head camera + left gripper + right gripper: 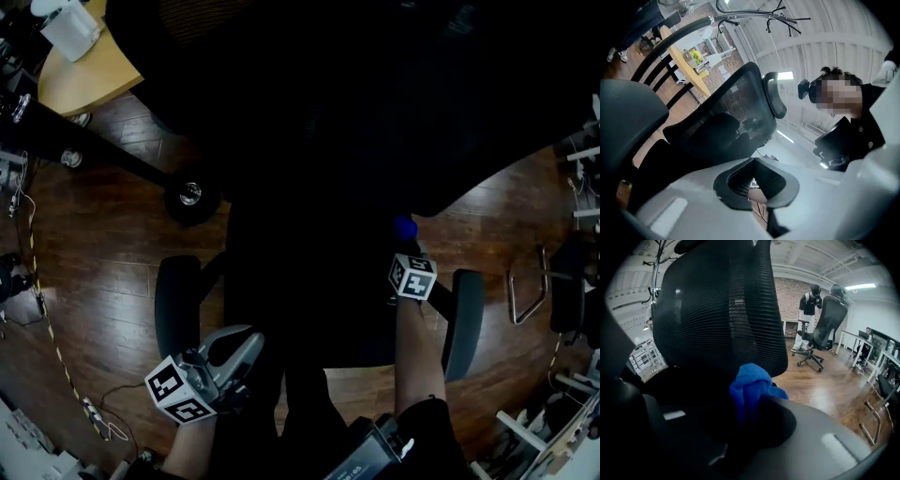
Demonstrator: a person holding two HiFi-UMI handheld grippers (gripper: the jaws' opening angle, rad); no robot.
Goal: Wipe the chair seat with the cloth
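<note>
At 7 o'clock in the head view, the left gripper point(246, 343) sits beside the chair seat point(309, 281), its jaws together and empty. Toward the seat's 3 o'clock edge, the right gripper point(406, 242) is clamped on the bunched blue cloth point(750, 383).

Cloth point(751, 383) over chair seat point(305, 314), before backrest point(722, 310)

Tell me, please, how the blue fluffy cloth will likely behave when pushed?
Probably floppy: the blue fluffy cloth bunches in soft folds where the right gripper pinches it. Likely light, since the bunch stands up above the jaws. It may crumple when pushed over the black chair seat.
</note>
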